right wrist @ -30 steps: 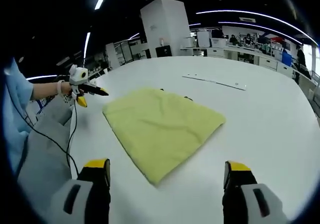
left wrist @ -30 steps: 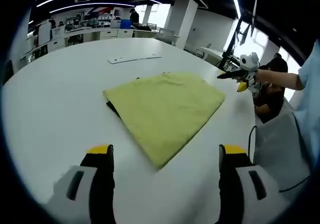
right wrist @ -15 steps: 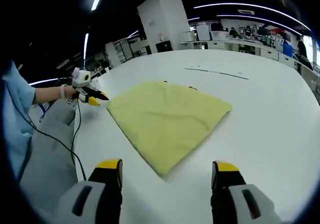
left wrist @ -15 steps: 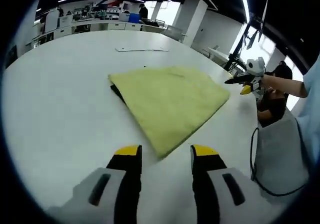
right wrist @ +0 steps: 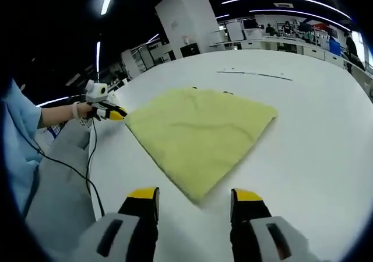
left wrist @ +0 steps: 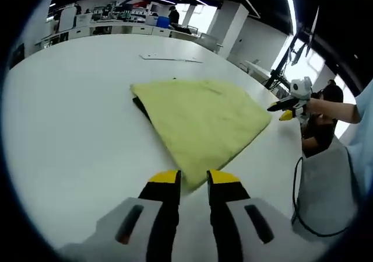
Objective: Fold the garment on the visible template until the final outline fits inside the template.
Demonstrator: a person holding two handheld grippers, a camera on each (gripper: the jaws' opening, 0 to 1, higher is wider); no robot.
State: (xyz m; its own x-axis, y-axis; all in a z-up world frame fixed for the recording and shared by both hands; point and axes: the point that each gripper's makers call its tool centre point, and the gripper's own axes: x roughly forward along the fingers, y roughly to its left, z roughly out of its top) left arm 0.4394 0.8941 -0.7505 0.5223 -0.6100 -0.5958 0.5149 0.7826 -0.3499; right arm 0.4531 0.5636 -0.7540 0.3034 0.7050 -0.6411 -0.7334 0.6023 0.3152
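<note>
Folded yellow garment (left wrist: 201, 119) on the white table (left wrist: 70, 116), its near corner just ahead of the nearly closed, empty left gripper (left wrist: 192, 177) and the half-open, empty right gripper (right wrist: 195, 193), apparently poised to pinch opposite corners.

Both views look low across the white table (left wrist: 70, 116) from opposite corners, sharing the folded yellow garment (left wrist: 201, 119) at frame centre.
</note>
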